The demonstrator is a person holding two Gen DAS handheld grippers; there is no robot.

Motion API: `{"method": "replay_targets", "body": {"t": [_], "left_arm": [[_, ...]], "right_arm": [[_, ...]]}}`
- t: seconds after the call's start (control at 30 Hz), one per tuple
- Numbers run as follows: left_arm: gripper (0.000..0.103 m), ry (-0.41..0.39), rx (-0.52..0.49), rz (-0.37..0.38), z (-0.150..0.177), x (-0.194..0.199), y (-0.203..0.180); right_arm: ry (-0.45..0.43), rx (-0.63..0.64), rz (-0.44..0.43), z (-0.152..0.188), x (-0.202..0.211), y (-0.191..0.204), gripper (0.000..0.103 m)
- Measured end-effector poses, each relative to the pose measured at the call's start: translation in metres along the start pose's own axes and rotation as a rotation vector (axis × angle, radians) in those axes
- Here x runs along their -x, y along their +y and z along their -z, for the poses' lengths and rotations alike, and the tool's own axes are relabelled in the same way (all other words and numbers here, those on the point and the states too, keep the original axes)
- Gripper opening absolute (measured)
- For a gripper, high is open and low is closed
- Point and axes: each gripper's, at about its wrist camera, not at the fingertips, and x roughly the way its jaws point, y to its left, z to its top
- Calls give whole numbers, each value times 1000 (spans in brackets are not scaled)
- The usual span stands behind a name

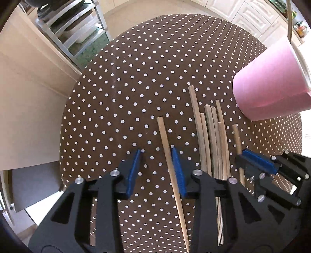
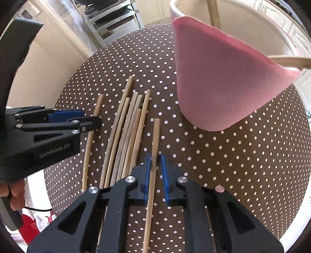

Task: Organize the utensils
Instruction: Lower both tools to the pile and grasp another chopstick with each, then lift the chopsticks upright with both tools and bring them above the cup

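Observation:
Wooden chopsticks lie on the brown dotted table. My left gripper points down and is open. One lone chopstick lies between its blue pads, close against the right one and apart from the left one. A bundle of several chopsticks lies just to the right. My right gripper is shut on another single chopstick that rests on the cloth. The left wrist view shows the right gripper pinching that stick from the side. A pink cup stands beyond, with chopsticks inside.
The round table's edge curves close on the left and near side. A metal shelf rack and beige cabinets stand past it. A person's hand holds the left gripper at the left of the right wrist view.

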Motion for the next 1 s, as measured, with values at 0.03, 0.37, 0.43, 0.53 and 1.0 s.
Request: {"method": "replay_targets", "body": {"t": [0.03,0.37,0.43,0.53,1.0], "left_arm": [[27,-2,3,0,-2,0,-2],[6,-28,64,85,14,3,15],[6,-40,58,95,20,8,14],[6,-58,57,119,23,16,12],[6,-223,21,206,46,99,8]], "right_arm": [[2,3,-2,-2,-1,0,6],[6,-9,-41,-5,1,-10,5],[1,-12,-45,2,7,-19,5],[-19,-34,-60,7,14,-18,5],[-211,-102,-82,25,100,-25,5]]}}
